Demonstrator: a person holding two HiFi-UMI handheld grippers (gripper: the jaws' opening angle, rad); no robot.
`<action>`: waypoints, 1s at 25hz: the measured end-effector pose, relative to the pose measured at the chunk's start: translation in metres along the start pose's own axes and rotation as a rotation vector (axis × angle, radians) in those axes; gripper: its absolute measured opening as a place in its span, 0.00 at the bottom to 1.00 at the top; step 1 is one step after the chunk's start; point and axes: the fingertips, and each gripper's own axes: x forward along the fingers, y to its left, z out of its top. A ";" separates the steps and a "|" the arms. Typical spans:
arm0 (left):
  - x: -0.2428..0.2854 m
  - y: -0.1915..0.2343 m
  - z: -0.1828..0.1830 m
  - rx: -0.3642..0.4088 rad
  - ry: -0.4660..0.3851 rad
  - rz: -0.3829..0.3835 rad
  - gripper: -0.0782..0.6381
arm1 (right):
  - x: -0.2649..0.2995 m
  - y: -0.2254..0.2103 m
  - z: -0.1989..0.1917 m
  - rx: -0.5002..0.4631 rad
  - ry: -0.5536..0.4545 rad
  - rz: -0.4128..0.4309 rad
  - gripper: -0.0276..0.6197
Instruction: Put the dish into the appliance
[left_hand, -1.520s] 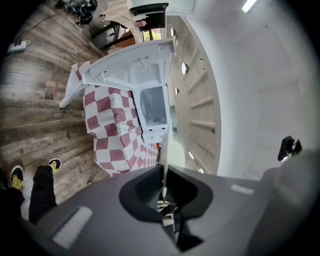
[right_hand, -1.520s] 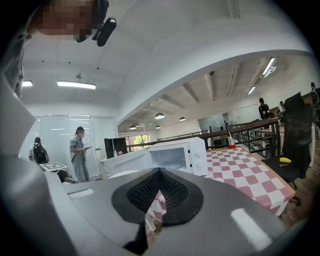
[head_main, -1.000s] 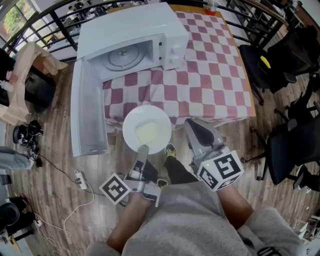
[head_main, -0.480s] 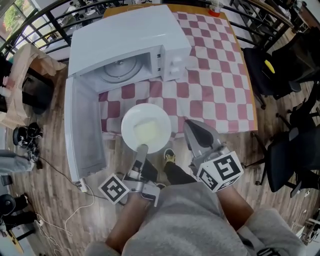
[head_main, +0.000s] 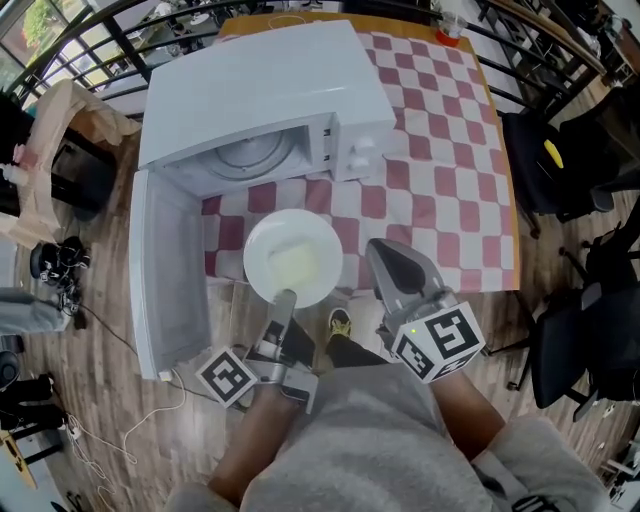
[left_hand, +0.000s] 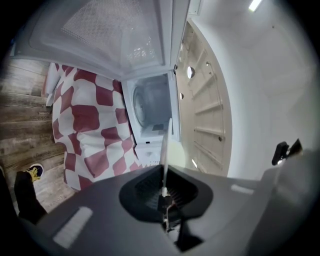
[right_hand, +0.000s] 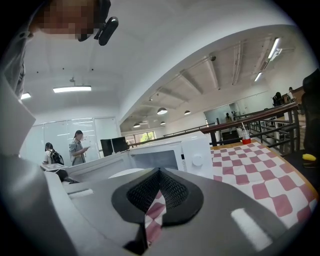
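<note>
White plate (head_main: 293, 258) held before the open microwave (head_main: 270, 95).
The left hand-held gripper (head_main: 283, 300) pinches the plate's near rim, holding it over the checkered worktop's (head_main: 440, 180) front edge; the right hand-held gripper (head_main: 395, 262) hangs beside it, jaws together, empty.

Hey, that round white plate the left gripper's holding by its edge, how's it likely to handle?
The round white plate looks rigid, probably ceramic, so likely breakable if dropped. The left gripper pinches only its near rim, so its weight may lever it downward. Its smooth surface could slip.
</note>
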 end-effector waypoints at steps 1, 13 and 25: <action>0.003 0.000 0.002 -0.001 -0.007 0.002 0.14 | 0.004 -0.002 0.000 0.000 0.002 0.008 0.04; 0.022 -0.004 0.013 0.004 -0.072 0.011 0.14 | 0.029 -0.013 0.004 0.012 0.006 0.082 0.04; 0.025 -0.007 0.025 0.018 -0.107 0.001 0.14 | 0.040 -0.010 0.010 0.004 -0.018 0.119 0.04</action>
